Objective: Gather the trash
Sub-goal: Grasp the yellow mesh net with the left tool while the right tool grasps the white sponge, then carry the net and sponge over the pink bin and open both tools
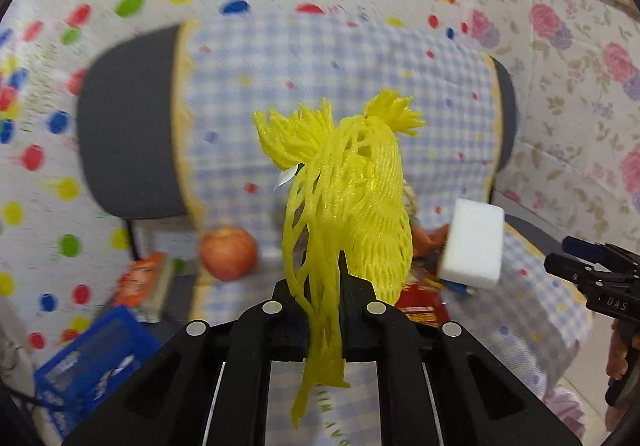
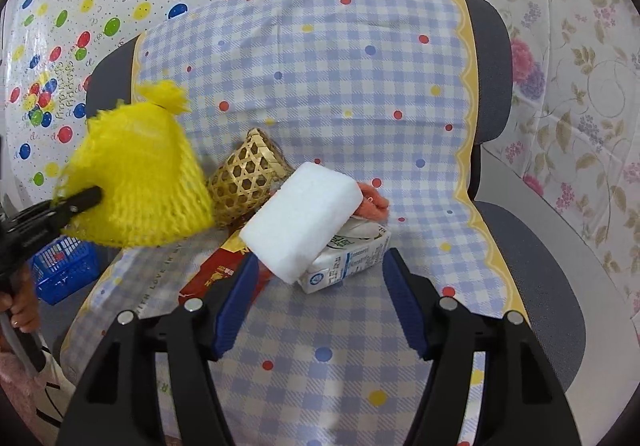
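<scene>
A grey chair draped in a blue-checked cloth is standing against balloon-print and floral sheets. The left gripper is clamping shut on the strands of a yellow foam fruit net, which is hanging clear above the seat. The right gripper is hovering with its jaws apart and nothing between them; a white foam block is lying just ahead of its tips, leaning on a milk carton, with a woven basket beyond to the left. The net probably wants carrying to the blue basket, down left of the left gripper, with the squeeze kept firm. An apple is sitting on the seat's left edge.
</scene>
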Action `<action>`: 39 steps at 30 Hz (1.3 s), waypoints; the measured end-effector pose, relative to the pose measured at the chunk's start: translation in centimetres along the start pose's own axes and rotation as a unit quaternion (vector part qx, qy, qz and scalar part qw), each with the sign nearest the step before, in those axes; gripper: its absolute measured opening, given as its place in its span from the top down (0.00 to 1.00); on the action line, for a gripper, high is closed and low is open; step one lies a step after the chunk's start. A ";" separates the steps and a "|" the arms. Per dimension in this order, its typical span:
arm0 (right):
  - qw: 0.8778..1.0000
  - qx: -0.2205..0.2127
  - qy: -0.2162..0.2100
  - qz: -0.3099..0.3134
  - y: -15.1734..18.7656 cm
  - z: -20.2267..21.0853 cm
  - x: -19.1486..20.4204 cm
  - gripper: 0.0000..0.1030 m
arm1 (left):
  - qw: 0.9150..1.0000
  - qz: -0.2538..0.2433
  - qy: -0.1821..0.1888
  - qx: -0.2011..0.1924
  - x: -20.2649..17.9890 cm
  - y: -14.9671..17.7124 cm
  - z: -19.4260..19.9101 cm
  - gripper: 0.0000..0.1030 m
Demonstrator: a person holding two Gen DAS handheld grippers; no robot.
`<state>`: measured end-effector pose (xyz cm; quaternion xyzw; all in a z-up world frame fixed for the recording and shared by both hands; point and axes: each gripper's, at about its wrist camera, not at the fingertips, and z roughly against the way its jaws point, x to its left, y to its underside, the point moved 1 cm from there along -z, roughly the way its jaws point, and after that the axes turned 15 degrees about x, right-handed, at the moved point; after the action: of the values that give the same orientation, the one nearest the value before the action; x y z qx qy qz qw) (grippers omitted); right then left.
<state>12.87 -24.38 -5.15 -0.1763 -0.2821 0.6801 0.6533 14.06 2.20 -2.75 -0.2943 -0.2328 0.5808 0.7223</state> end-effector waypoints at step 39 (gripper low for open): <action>0.999 -0.050 0.004 0.010 3.4 7.6 1.6 0.72 | 1.000 -0.006 -0.002 -0.010 -5.5 5.7 6.8 0.90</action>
<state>5.43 -23.91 -1.17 -0.2141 -0.3111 0.6713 0.6378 4.27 -1.21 -1.74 -0.2994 -0.2418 0.5750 0.7220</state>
